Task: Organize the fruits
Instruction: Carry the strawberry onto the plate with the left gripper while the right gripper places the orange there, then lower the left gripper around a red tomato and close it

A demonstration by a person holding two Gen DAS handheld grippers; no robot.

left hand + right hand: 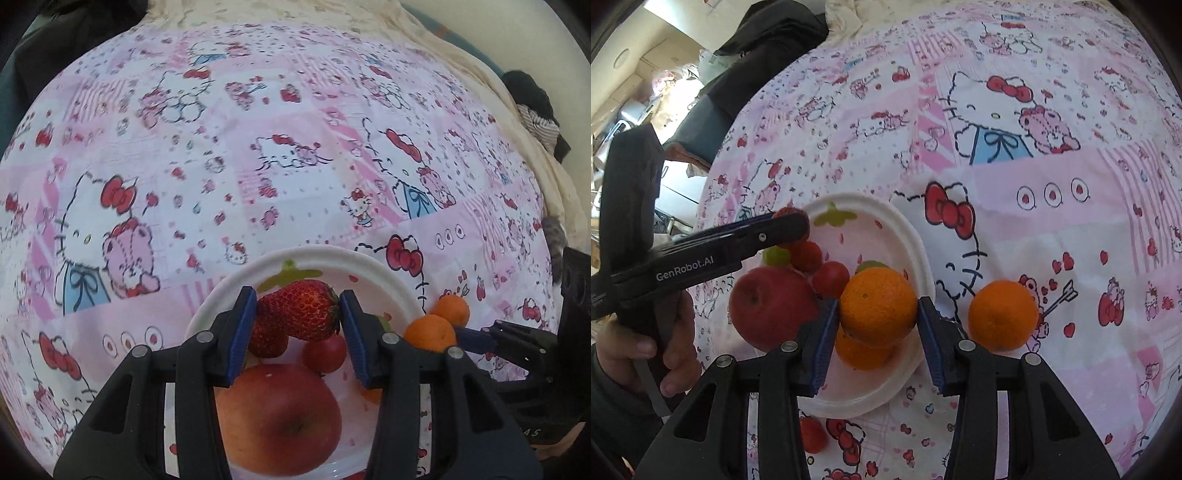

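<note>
Both tongs gripped fruit above the white plate (373,267). From the left wrist view, the left gripper (298,308) pointed steeply down with its blue pads pressed on either side of a large strawberry (301,308), held over the plate. Below it on the plate lay a second strawberry (267,341), a small red tomato-like fruit (325,352) and a big red apple (277,417). At the right edge of this view, 2 oranges showed past the plate rim, the nearer orange (430,332) held by the right gripper (458,334), whose side alone was visible, the farther one (450,308) behind it. The patterned pink cloth (184,166) filled the rest. From the right wrist view, the right gripper (877,319) was clamped on that orange (877,306) over the plate's near side, and another orange fruit (860,352) sat under it on the plate, hardly seen from the left. The loose orange (1003,315) lay on the cloth just right of the plate, and 1 more strawberry (812,434) lay on the cloth by the plate's near rim. Only here could the person's hand (646,354) be seen, wrapped round the left gripper's handle at the left, its fingers reaching across the plate's far side.
</note>
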